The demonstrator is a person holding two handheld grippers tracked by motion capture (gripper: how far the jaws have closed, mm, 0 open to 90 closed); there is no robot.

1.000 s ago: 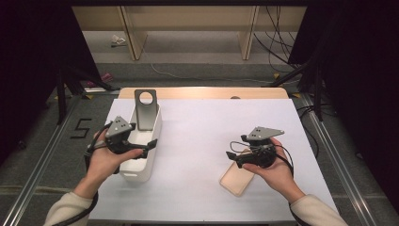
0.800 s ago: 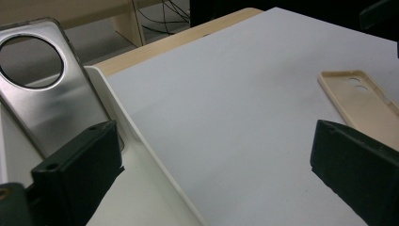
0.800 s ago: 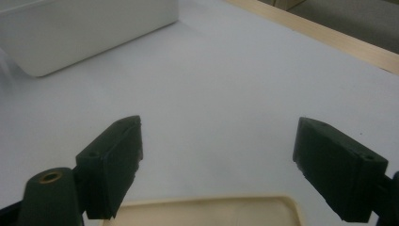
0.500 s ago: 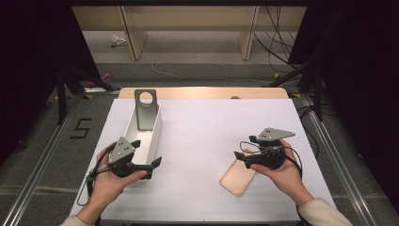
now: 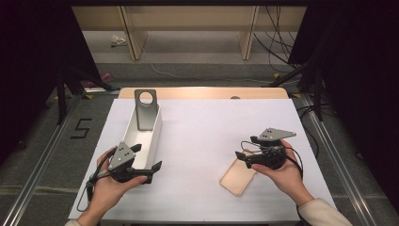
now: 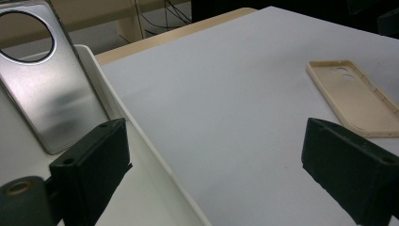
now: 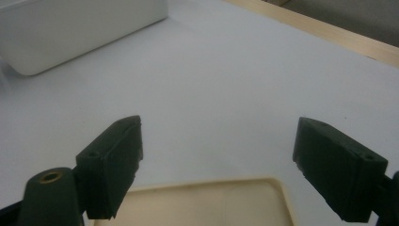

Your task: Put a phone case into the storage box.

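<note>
Grasping has not begun: beige phone case (image 5: 238,176) lies flat on the surface, right gripper (image 5: 245,157) poised just above it, jaws apart; left gripper (image 5: 151,167) jaws, just narrowing slightly, stand apart and empty beside the white tray (image 5: 155,134).

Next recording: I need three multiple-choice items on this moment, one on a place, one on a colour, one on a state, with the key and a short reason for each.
1. Where does the flat silver metal plate with a round hole stand?
A. In the far end of the long white tray
B. Flat on the beige phone case
C. Between the right gripper's jaws

2. What colour is the soft phone case on the white table cover?
A. Black
B. Beige
C. Blue

3. How are the jaws of the right gripper?
A. Shut on the case
B. Shut on the plate
C. Open, holding nothing

Key: 1 A, the plate leans upright inside the tray; 2 B, the high view shows beige; 3 C, the right gripper view shows its jaws wide apart above the case.
</note>
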